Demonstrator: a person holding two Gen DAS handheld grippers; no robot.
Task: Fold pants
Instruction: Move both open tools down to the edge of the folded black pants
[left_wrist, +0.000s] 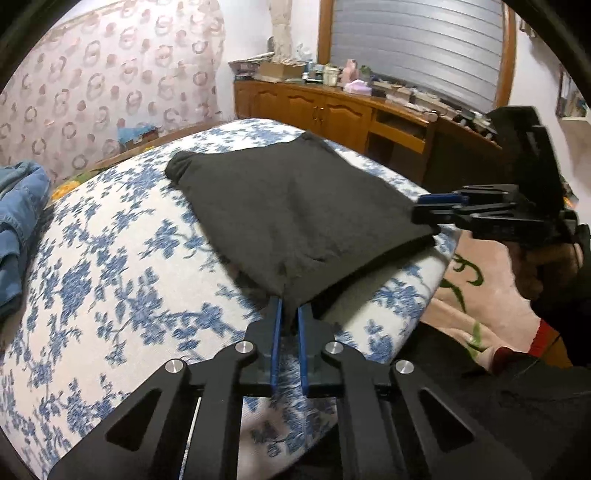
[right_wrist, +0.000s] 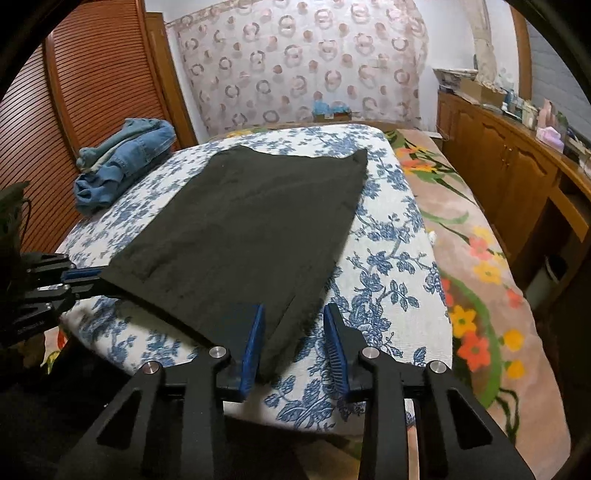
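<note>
Dark grey pants (left_wrist: 291, 206) lie folded flat on a blue-flowered white board (left_wrist: 122, 280); they also show in the right wrist view (right_wrist: 251, 229). My left gripper (left_wrist: 290, 314) is shut on the near left corner of the pants. My right gripper (right_wrist: 293, 325) is open, its blue pads on either side of the near right corner, which lies between them. In the left wrist view the right gripper (left_wrist: 439, 208) sits at the pants' right corner. In the right wrist view the left gripper (right_wrist: 83, 278) holds the left corner.
Blue jeans (right_wrist: 125, 162) lie bunched at the board's far left. A flowered pink blanket (right_wrist: 476, 258) covers the bed to the right. A wooden cabinet (right_wrist: 509, 166) with clutter on top runs along the right wall. A slatted wooden door (right_wrist: 74, 122) stands at the left.
</note>
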